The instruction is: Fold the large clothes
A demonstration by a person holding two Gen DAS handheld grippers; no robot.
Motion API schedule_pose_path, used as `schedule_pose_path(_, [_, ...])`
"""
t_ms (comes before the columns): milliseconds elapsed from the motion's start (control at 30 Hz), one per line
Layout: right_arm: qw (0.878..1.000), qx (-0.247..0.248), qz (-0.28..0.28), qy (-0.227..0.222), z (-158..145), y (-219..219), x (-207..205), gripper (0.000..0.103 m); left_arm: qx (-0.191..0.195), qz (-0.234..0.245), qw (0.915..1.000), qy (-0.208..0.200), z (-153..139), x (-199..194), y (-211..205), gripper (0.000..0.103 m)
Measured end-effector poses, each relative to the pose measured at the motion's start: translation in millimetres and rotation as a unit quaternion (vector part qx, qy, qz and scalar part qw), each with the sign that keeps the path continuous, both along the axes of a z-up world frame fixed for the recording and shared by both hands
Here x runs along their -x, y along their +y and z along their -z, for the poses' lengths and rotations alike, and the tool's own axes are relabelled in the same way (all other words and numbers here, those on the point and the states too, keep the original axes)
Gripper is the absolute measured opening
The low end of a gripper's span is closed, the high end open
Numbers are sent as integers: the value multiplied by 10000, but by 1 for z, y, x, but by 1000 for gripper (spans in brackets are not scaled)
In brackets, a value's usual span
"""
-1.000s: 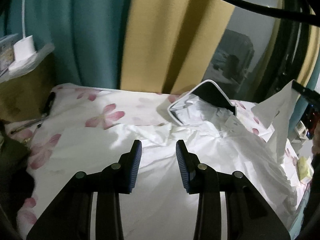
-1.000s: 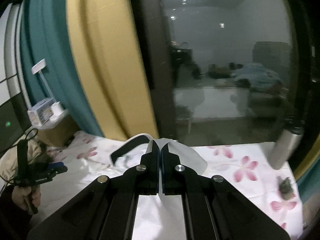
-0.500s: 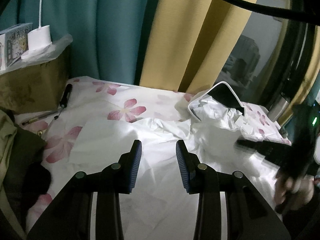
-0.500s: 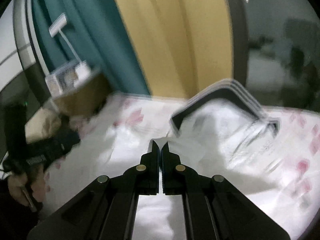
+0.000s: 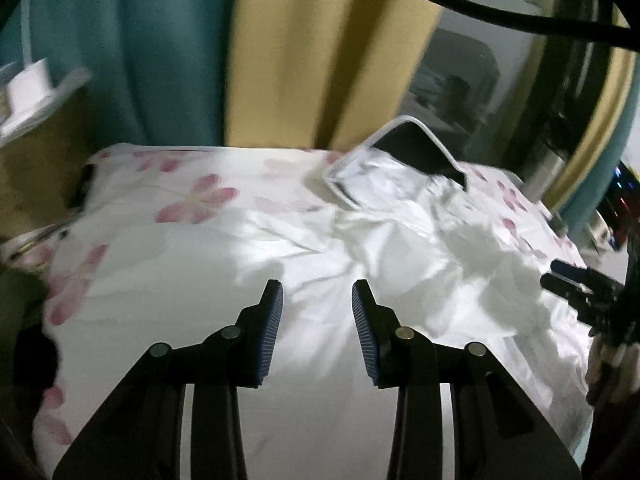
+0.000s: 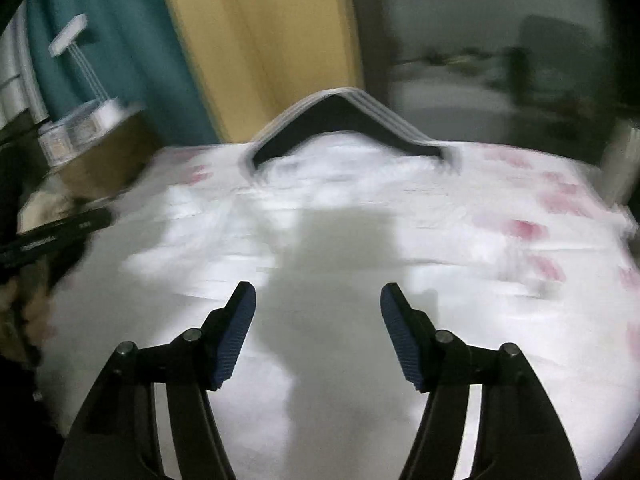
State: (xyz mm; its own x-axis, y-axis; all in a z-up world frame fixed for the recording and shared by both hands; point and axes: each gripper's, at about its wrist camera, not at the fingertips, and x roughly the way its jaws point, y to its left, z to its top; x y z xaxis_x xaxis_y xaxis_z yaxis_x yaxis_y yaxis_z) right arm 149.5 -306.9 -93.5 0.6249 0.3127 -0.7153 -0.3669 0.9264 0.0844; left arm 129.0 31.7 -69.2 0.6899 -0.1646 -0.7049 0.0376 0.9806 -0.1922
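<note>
1. writing is showing only as a strip of pale letters on the left gripper's black body at the left edge of the right wrist view, and blur is making it unreadable.
2. the white garment point(image 5: 360, 248) is lying rumpled across the floral sheet point(image 5: 192, 200), its dark collar with white trim point(image 5: 416, 152) sitting at the far end near the yellow curtain point(image 5: 312, 52).
3. the left gripper point(image 5: 317, 308) is hanging over the near part of the garment with its jaws released and nothing between the blue pads point(image 5: 270, 336).
4. the right gripper point(image 6: 318, 316) is spreading wide over the cloth, gripping nothing; in the left wrist view it is showing at the far right edge point(image 5: 568, 280), beside the garment's bunched right side.
5. the sheet's left edge is running close to a cardboard box point(image 5: 36, 168) under the teal curtain point(image 5: 152, 48); its right edge is falling away near a metal bottle point(image 5: 544, 172).
6. half a second ago the right gripper's jaws were clenched on a fold of white cloth; now they are standing apart and the cloth is lying flat under them.
</note>
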Motion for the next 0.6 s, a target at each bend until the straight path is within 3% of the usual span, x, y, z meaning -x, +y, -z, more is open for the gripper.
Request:
schedule_pose_path(100, [9999, 34, 129, 39, 1, -24, 2, 65, -54, 312, 9995, 87, 3, -10, -21, 38])
schedule_pose_path(167, [9999, 6, -131, 52, 0, -19, 6, 65, -38, 427, 9990, 125, 5, -16, -31, 38])
schedule_pose_path(367, [9862, -95, -1646, 116, 7, 79, 11, 65, 43, 214, 9994, 252, 8, -20, -24, 38])
schedule_pose_path(467, [9772, -5, -2118, 147, 16, 132, 2, 65, 37, 1, 9997, 221, 4, -15, -10, 38])
schedule_pose_path(600, [9838, -31, -1641, 727, 35, 146, -37, 65, -31, -268, 9996, 69, -6, -1, 12, 38])
